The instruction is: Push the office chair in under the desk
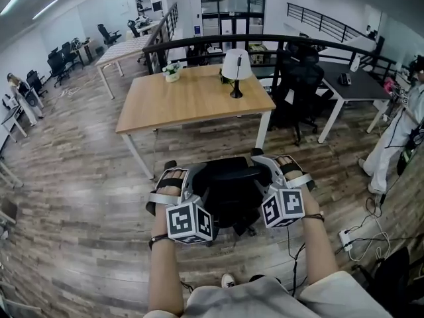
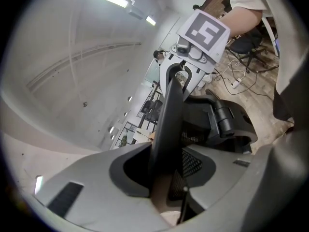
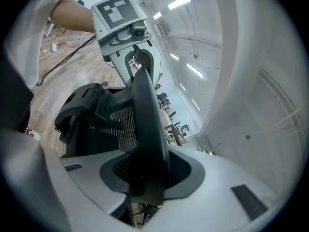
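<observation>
The office chair (image 1: pixel 228 185) is being gripped by both side edges of its backrest. The left tool (image 1: pixel 171 174) is being held closed on the left edge, and the right tool (image 1: pixel 283 165) is being held closed on the right edge. The chair is being supported by the wood floor (image 1: pixel 79 197) just in front of the bench (image 1: pixel 192 101), with its seat not yet under the top. A lamp (image 1: pixel 236 68) is being carried near the bench's far edge.
</observation>
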`<state>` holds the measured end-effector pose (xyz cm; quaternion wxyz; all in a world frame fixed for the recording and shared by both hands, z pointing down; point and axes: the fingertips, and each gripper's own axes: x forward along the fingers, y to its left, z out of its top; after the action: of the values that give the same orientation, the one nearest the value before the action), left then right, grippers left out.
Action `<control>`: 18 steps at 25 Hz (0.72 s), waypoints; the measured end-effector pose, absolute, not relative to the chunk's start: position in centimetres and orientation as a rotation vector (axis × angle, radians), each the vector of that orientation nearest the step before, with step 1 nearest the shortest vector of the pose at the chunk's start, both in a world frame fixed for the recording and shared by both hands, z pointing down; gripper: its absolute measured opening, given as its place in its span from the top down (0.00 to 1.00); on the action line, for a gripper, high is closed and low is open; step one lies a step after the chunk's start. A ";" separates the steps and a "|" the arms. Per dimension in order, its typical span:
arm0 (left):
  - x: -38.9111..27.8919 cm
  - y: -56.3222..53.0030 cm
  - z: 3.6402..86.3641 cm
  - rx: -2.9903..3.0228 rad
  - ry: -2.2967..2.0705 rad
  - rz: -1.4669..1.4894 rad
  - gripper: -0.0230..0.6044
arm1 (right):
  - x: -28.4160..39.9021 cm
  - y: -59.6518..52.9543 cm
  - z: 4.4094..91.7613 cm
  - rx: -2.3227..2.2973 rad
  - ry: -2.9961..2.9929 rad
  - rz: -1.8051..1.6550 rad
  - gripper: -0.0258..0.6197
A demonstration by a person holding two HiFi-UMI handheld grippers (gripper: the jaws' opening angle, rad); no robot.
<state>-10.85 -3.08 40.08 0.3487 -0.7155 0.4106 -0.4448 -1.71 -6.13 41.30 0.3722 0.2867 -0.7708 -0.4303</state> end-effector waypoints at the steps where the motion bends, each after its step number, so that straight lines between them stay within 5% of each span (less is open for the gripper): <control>1: -11.1 -3.8 40.1 -1.855 1.063 -1.154 0.67 | -2.0 -6.9 41.3 0.739 -1.977 -1.101 0.74; 18: -14.5 -16.5 40.0 -1.865 1.081 -1.125 0.67 | -5.5 -19.0 41.2 0.747 -1.989 -1.199 0.74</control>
<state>-14.55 -16.55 39.97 0.3475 -0.7192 0.4169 -0.4339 -5.54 -19.05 41.16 0.3438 0.2873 -0.7656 -0.4617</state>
